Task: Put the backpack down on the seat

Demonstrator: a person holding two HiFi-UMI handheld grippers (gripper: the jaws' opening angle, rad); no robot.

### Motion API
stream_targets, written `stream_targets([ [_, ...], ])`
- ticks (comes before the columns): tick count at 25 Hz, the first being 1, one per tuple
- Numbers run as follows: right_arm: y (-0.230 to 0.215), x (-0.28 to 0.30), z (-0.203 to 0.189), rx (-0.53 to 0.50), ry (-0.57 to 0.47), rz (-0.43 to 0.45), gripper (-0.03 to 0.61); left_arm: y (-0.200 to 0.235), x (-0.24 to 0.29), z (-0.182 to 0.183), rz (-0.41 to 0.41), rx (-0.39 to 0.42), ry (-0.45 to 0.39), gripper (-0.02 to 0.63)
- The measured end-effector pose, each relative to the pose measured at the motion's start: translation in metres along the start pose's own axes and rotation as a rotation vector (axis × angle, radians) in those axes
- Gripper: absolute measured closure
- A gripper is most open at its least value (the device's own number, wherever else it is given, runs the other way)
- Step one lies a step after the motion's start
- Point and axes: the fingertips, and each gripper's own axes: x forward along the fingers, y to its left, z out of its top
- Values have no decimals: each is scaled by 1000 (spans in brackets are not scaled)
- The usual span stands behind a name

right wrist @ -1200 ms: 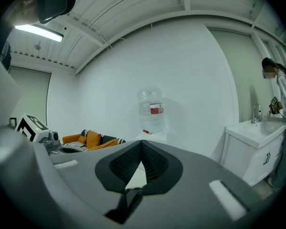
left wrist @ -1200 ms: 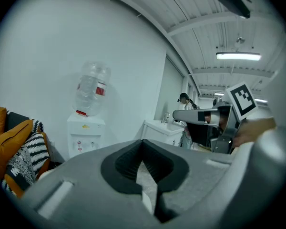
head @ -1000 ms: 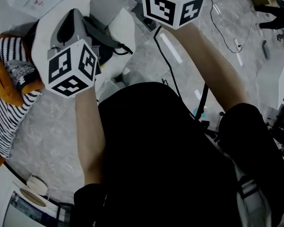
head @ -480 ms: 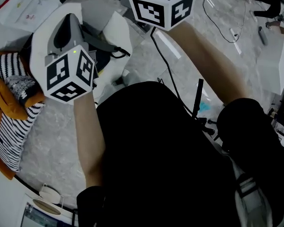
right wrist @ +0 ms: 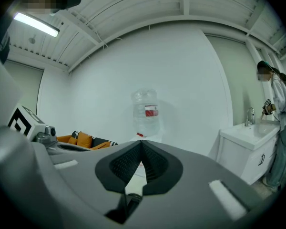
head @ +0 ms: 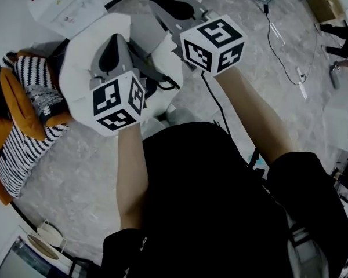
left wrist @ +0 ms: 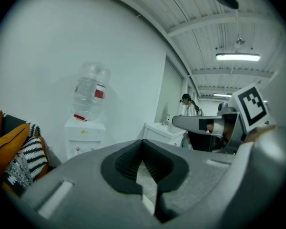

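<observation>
In the head view both grippers are held out in front of a black-clad torso (head: pixel 209 201). My left gripper (head: pixel 112 39) points toward the seat (head: pixel 11 106), a sofa with orange cushions and a striped throw at the left. My right gripper (head: pixel 155 2) is higher and further right. In the left gripper view the left gripper (left wrist: pixel 143 145) has its jaws meeting at the tips with nothing between them. The right gripper (right wrist: pixel 142 145) looks the same in its own view. I cannot pick out a backpack in any view. The seat (left wrist: pixel 12 144) also shows low in the gripper views (right wrist: pixel 81 140).
A white water dispenser (left wrist: pixel 86 130) with a clear bottle (right wrist: pixel 146 109) stands against the wall beside the seat. A white sink cabinet (right wrist: pixel 248 147) with a person (right wrist: pixel 276 109) next to it is at the right. Cables (head: pixel 281 51) run over the marble floor (head: pixel 69 178).
Both grippers have dropped lower in the head view and the right one's jaws have come into sight. The seat shows further right and higher in the frame.
</observation>
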Motion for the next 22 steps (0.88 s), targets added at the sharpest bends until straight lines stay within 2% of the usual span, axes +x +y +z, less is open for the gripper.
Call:
stream_targets([
  [4, 24, 17, -6, -33, -8, 14, 572, 19, -6, 11, 54, 4, -26, 614],
  [12, 58, 45, -11, -29, -38, 56, 572, 53, -19, 27, 159, 16, -74, 614],
  [22, 75, 68, -7, -32, -66, 95, 572, 76, -19, 36, 207, 36, -99, 615],
])
